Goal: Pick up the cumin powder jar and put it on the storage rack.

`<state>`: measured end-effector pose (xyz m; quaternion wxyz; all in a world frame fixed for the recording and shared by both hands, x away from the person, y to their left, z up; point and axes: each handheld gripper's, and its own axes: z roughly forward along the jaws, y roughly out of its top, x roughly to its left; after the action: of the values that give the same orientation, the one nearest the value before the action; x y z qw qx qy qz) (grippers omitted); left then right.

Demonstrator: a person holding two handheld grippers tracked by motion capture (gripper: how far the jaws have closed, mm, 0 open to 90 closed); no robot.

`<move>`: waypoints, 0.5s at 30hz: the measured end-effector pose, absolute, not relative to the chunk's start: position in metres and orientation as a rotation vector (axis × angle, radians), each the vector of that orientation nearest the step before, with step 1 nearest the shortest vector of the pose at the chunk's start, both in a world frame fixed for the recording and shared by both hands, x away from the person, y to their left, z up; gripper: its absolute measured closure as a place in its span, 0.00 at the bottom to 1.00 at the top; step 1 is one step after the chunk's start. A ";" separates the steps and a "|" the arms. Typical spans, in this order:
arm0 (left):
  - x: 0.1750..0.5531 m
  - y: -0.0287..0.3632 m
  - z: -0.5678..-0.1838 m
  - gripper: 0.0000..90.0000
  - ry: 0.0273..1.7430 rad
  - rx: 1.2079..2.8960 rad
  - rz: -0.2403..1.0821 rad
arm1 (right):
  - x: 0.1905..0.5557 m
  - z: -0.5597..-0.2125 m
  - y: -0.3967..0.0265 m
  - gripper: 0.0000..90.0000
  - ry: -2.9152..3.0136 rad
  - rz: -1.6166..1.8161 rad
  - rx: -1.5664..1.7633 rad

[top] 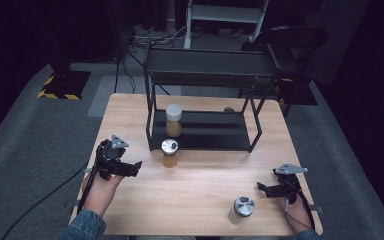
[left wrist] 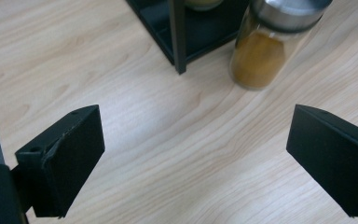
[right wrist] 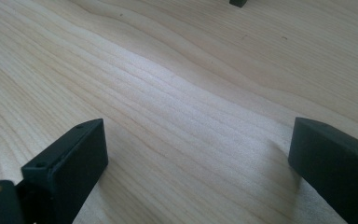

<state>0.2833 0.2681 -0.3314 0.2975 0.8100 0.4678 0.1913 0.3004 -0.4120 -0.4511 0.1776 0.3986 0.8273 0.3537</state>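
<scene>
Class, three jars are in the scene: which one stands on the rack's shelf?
The white-lidded jar, on the rack; both silver-lidded jars stand on the table.

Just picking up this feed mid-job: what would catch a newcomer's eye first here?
The black two-tier rack at the far middle of the wooden table, with a white-capped jar on its lower shelf. Just in front stands a steel-lidded spice jar, with the open left gripper beside it; another steel-lidded jar sits near the open right gripper.

Black jaws on left gripper [top: 130, 169] and right gripper [top: 266, 189]; amber-filled jar [top: 170, 153], silver lid; black rack [top: 205, 137]; pale wood-grain table [top: 200, 200].
</scene>
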 end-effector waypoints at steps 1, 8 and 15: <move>0.281 0.270 -0.336 0.04 1.243 2.151 0.513 | 0.300 -0.451 -0.412 0.05 2.341 1.001 1.128; 0.271 0.284 -0.367 0.04 1.251 2.133 0.487 | 0.300 -0.451 -0.412 0.05 2.339 1.000 1.130; 0.258 0.301 -0.398 0.04 1.243 2.078 0.478 | 0.300 -0.451 -0.412 0.05 2.338 1.000 1.131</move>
<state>0.2583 0.3007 -0.3984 0.3302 0.7948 0.4753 0.1827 0.2999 -0.4116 -0.4512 0.1782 0.3998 0.8267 0.3534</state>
